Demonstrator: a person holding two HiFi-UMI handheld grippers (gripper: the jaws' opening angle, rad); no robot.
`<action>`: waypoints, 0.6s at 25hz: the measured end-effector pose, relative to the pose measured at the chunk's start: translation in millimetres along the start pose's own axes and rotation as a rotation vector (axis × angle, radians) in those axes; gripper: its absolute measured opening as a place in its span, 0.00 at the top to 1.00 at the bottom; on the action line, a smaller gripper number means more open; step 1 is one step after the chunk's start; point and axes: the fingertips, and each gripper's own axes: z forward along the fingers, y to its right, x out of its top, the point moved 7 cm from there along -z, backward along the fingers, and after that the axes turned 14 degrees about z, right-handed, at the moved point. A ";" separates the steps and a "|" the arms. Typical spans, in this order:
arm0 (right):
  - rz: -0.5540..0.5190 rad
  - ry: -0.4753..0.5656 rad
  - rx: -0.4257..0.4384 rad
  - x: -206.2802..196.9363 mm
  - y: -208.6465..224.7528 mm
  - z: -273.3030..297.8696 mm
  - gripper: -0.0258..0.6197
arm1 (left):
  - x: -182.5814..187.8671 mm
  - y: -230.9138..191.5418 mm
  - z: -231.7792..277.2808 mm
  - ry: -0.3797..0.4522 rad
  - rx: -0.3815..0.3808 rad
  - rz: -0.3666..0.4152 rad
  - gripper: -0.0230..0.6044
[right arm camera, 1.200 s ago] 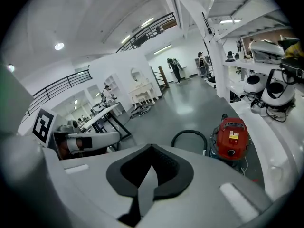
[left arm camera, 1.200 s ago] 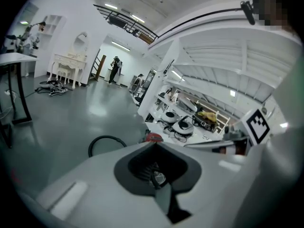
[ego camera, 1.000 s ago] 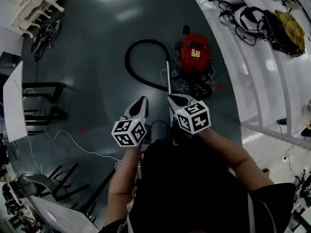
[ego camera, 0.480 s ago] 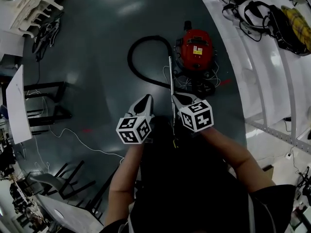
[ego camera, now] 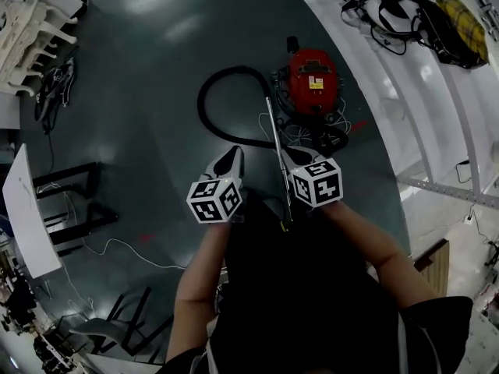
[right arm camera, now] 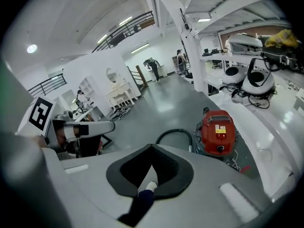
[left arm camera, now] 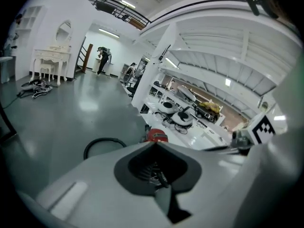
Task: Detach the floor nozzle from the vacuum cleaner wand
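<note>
The dark grey floor (ego camera: 148, 92) fills most of the head view, smooth and glossy enough to throw back pale patches of ceiling light. A broad white curved bench (ego camera: 390, 115) sweeps down the right side of the frame. On its upper right part lie rounded white headsets (ego camera: 394, 18) with black straps and a yellow checked bundle (ego camera: 460, 14), partly cut off by the edge. The person's dark top (ego camera: 312, 302) covers the lower middle, with both bare forearms reaching up from it.

The vacuum cleaner (ego camera: 313, 76) sits above centre, a squat red drum with a yellow label and thin loose wires tangled at its base. Its black hose (ego camera: 204, 104) loops in a wide curve to the left. The wand (ego camera: 273, 135), a thin straight metal tube, runs from beside the drum down the frame between the two grippers. Its lower end is lost against the dark top, and the floor nozzle cannot be made out there.

The left gripper (ego camera: 231, 156), pale grey and tapered with a marker cube behind it, hovers just left of the wand, its jaws pressed together on nothing. The right gripper (ego camera: 285, 153) is just right of the wand, its jaws likewise closed and empty. Whether it touches the tube I cannot tell.

At the left edge stand black metal frames (ego camera: 74, 201), a tilted white panel (ego camera: 31, 209) and a thin white cable (ego camera: 117, 244) trailing over the floor. White carved furniture (ego camera: 31, 22) at upper left is cut off.
</note>
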 end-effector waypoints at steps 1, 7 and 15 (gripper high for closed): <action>0.009 0.002 -0.011 1.2 -7.3 6.2 0.97 | 2.3 -10.0 -0.4 -0.009 -0.015 0.004 0.95; 0.044 0.013 -0.047 8.4 -47.3 34.5 0.97 | 16.4 -60.5 1.3 -0.034 -0.086 0.012 0.95; 0.092 0.035 -0.106 6.8 -86.8 83.3 0.97 | 15.9 -109.0 -10.5 -0.068 -0.195 0.013 0.95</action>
